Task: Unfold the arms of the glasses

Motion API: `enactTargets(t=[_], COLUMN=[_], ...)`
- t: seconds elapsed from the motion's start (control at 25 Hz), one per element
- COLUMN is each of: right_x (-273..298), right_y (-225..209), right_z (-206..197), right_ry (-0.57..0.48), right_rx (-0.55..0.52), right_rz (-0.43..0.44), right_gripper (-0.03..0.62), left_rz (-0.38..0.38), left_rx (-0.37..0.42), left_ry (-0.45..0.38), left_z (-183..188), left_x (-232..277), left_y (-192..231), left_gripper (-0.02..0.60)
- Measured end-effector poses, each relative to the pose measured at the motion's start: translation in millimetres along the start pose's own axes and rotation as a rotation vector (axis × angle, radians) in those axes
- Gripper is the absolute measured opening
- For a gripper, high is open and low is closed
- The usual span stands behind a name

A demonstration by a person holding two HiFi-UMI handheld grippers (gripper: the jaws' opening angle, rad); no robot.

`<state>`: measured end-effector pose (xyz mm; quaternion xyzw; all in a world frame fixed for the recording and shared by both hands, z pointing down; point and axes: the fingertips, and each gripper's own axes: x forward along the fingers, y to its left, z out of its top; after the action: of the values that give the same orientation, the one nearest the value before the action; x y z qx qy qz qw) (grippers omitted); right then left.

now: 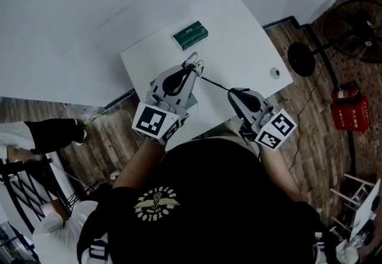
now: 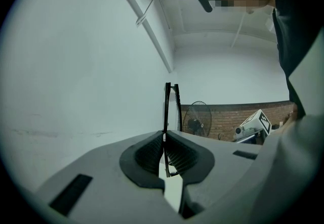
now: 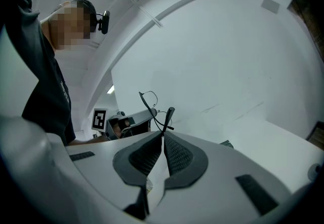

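Black ribbed pads on grey plastic: in the left gripper view the left gripper (image 2: 164, 134) has its jaws pressed together on the thin dark frame of the glasses (image 2: 167, 106), which stands up edge-on from between them. It seems to be clamped near the hinge, though the edge-on angle makes that hard to confirm. In the right gripper view the right gripper (image 3: 163, 137) is likewise closed, pinching the tip end of one temple arm (image 3: 168, 116). The wire rim of a lens curves up beyond it, and the left gripper's marker cube (image 3: 99, 119) shows further back.

From the head view the glasses are held in the air between the two grippers, above the near part of the white table (image 1: 239, 36). The temple arm runs as a straight dark line from the left gripper's tips (image 1: 192, 67) to the right gripper's tips (image 1: 230, 92), swung away from the frame.

Further out, a green box (image 1: 190, 34) lies on the table, well apart from the glasses. A black standing fan (image 1: 352, 27) is on the wood-plank floor (image 1: 310, 119) to the right, with a red crate (image 1: 349, 110) near it.
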<state>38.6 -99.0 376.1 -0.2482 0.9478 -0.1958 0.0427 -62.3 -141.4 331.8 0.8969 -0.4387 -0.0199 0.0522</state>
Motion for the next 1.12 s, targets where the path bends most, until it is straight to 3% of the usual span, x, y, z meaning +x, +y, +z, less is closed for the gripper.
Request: enactTargets(t=[0.56, 0.88, 1.12], right_x=[-9.7, -14.8, -19.7], right_y=[17.1, 4.6, 2.9], right_z=[-22.4, -30.8, -12.4], right_ry=[-0.004, -0.006, -0.038], right_rx=[0.051, 0.09, 0.027], right_rz=[-0.056, -0.129, -0.178], right_gripper=[0.018, 0.056, 0.083], left_rz=[-0.043, 0.069, 0.125], left_rx=[-0.013, 0.024, 0.083], left_ry=[-0.019, 0.026, 0.077], left_z=[3.5, -15.6, -28.8], left_x=[-21.4, -34.3, -38.9], left_y=[-5.6, 34.9, 47.2], left_gripper=[0.021, 0.02, 0.02])
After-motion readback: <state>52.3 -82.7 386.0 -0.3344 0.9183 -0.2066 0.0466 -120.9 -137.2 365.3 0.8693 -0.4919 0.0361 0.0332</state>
